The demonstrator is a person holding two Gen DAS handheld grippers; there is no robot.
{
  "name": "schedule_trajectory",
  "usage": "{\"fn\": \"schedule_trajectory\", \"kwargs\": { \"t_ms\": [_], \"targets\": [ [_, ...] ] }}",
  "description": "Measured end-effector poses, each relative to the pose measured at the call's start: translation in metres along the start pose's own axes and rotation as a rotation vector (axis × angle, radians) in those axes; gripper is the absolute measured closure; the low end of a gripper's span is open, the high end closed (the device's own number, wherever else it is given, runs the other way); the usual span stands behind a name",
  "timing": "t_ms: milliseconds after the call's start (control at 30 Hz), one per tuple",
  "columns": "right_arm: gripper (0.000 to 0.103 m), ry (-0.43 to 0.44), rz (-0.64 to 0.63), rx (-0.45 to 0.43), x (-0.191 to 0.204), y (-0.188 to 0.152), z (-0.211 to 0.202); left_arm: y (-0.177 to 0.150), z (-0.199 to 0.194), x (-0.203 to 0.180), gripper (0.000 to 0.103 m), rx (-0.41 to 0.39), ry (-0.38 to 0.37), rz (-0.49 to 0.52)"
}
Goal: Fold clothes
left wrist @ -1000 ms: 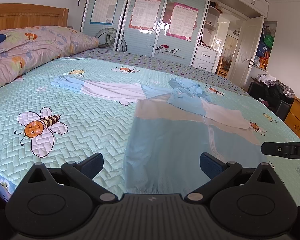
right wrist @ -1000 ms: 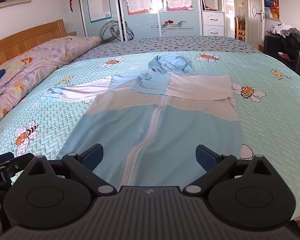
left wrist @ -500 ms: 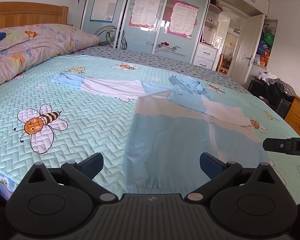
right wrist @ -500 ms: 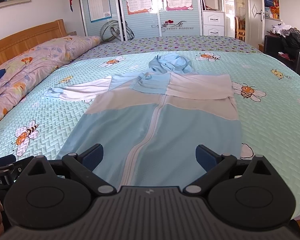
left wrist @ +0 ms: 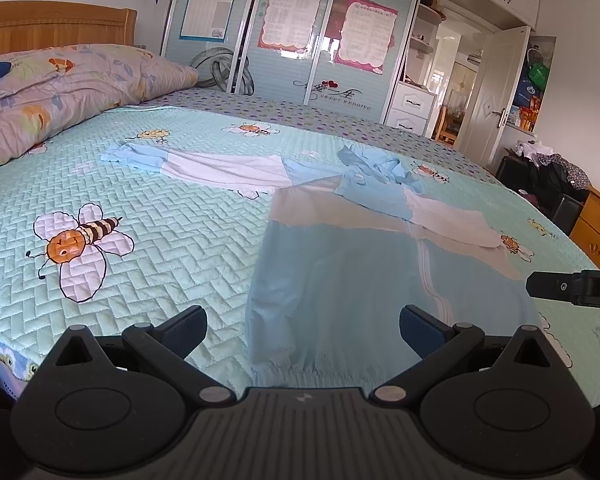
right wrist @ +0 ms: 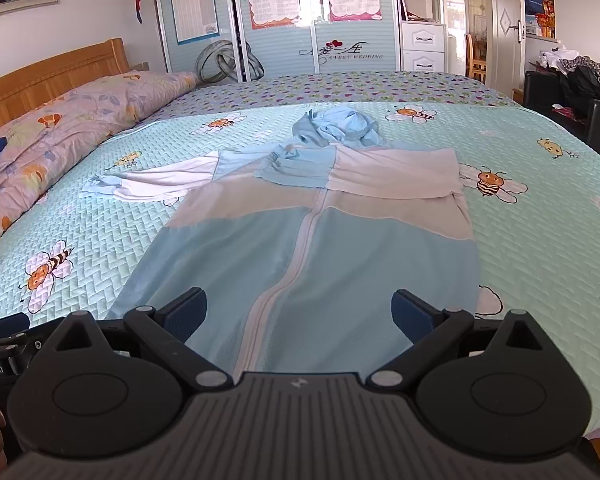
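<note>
A light blue and white zip-up hooded jacket [right wrist: 308,240] lies flat on the bed, hem toward me, hood [right wrist: 336,126] at the far end. One sleeve [right wrist: 156,178] stretches out to the left; the other is folded across the chest [right wrist: 392,172]. In the left wrist view the jacket [left wrist: 360,272] sits right of centre, its sleeve [left wrist: 204,164] reaching left. My left gripper [left wrist: 302,330] hovers open above the hem's left corner. My right gripper [right wrist: 298,312] is open over the hem, near the zipper. Neither holds anything.
The bed [right wrist: 540,220] has a mint quilted cover with bee prints. A floral duvet [left wrist: 60,84] and wooden headboard [right wrist: 60,68] lie at the left. Wardrobe doors [right wrist: 284,16] stand beyond. A wooden dresser [left wrist: 598,224] and piled clothes [left wrist: 556,168] are at the right.
Both grippers have dropped and pulled back slightly toward the near edge of the bed. The jacket has not moved.
</note>
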State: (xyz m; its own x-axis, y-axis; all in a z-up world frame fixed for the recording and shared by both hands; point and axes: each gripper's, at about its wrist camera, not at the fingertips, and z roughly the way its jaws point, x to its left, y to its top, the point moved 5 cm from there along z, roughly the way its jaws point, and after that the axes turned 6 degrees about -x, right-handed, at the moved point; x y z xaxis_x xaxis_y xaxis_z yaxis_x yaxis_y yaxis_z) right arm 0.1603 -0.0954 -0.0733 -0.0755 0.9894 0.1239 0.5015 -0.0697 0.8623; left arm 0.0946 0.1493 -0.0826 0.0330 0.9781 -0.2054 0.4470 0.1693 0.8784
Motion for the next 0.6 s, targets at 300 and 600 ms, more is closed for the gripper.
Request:
{"fn": "schedule_trajectory", "kwargs": {
  "t_ms": [300, 600],
  "targets": [
    [0.004, 0.001, -0.008, 0.002, 0.0010, -0.0013, 0.0007, -0.0021, 0.0007, 0.0005, 0.001, 0.004, 0.001, -0.003],
    [0.004, 0.003, -0.011, 0.009, 0.0022, -0.0031, 0.0019, -0.0047, 0.0026, 0.0014, 0.001, 0.011, 0.002, -0.007]
  ]
}}
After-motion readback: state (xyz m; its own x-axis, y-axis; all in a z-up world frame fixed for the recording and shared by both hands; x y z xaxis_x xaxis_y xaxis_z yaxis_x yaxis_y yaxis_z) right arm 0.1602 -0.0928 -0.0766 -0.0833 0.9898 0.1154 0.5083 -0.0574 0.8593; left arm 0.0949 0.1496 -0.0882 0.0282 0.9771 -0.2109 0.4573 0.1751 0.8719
